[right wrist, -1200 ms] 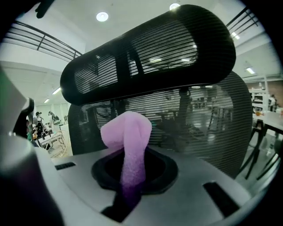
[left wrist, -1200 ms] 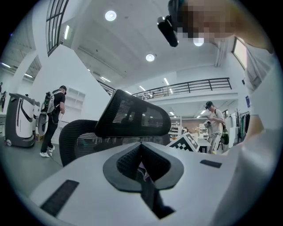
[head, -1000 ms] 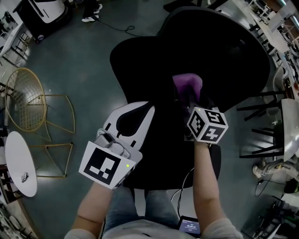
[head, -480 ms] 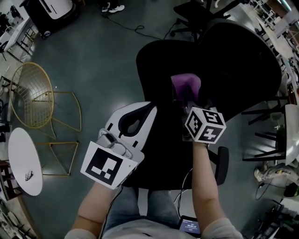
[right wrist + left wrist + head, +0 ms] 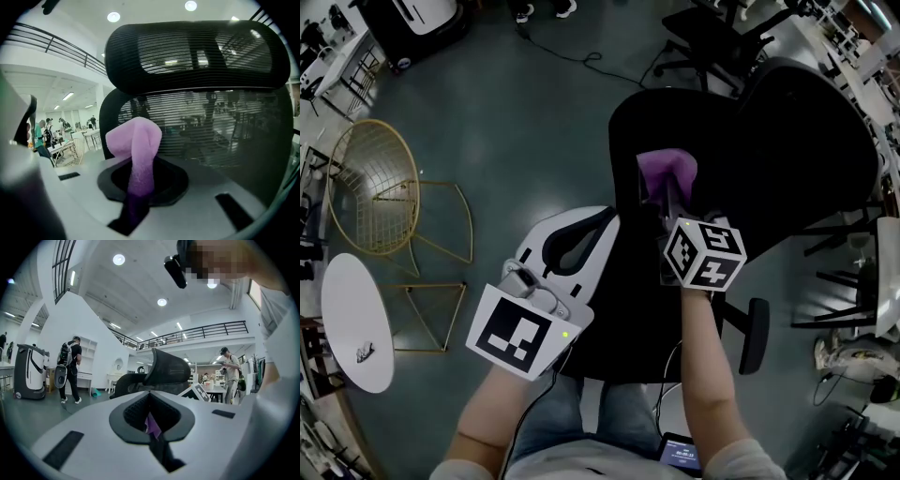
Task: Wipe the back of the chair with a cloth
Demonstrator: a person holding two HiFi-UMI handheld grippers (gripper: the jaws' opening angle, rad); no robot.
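The black mesh office chair (image 5: 769,141) fills the right half of the head view. Its ribbed backrest (image 5: 211,126) and headrest (image 5: 187,51) stand right in front of my right gripper (image 5: 670,202). That gripper is shut on a purple cloth (image 5: 664,176), which sticks up in a fold from the jaws (image 5: 135,150) just short of the backrest. My left gripper (image 5: 606,221) hovers left of the chair, shut with nothing in it, its tips meeting (image 5: 150,397). A sliver of the purple cloth (image 5: 152,425) shows through the left jaws.
A gold wire chair (image 5: 370,187) and a white round table (image 5: 356,319) stand on the floor at left. Another black office chair (image 5: 712,37) is at the top, and a cable (image 5: 572,52) crosses the floor. People (image 5: 70,369) stand far off.
In the head view the chair has shifted to the right and up. My right gripper, still holding the cloth, has edged slightly left. The left gripper has barely moved.
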